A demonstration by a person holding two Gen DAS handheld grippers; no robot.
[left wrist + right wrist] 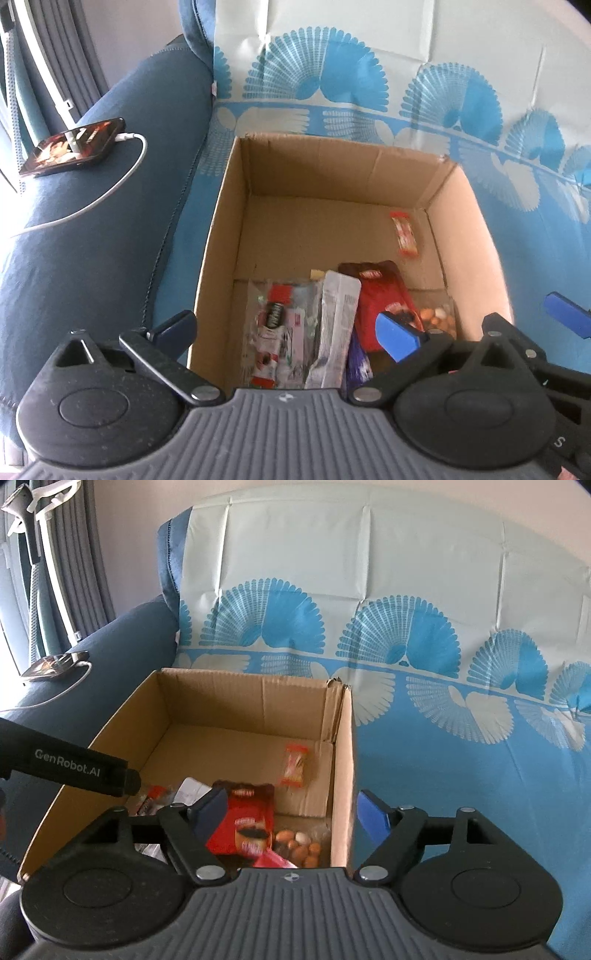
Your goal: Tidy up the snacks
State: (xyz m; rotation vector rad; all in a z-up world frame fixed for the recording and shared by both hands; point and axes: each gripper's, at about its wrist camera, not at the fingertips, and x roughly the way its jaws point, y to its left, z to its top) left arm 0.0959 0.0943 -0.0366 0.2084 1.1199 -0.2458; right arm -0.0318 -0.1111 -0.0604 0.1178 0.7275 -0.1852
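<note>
- Two grippers hover over the near end of an open cardboard box point(221, 236); the left gripper point(288, 334) hangs with its fingers spread wide and nothing between them, one pad outside the box's left wall, the other above the snacks.
- The right gripper point(293, 812) is likewise released, its fingers straddling the box's right wall, one blue pad point(373, 812) outside and the darker one over the packets.
- Snacks crowd the box's near end: a clear packet with red labels point(275, 328), a long silver-white wrapper point(336, 325) just beside it, and a red bag point(380, 299) overlapping the wrapper's right side.
- A purple wrapper point(360, 369) pokes out beneath the red bag, and a clear bag of orange and white round pieces point(299, 845) sits in the near right corner.
- Farther in, a small orange-red packet point(406, 234) lies alone near the right wall, well apart from the pile.
- The box rests on a blue-and-white fan-patterned sheet point(443, 738) draped over a sofa.
- At far left, a phone point(74, 146) with a lit screen lies on the dark blue armrest point(92, 240), a white cable point(122, 184) plugged into it.
</note>
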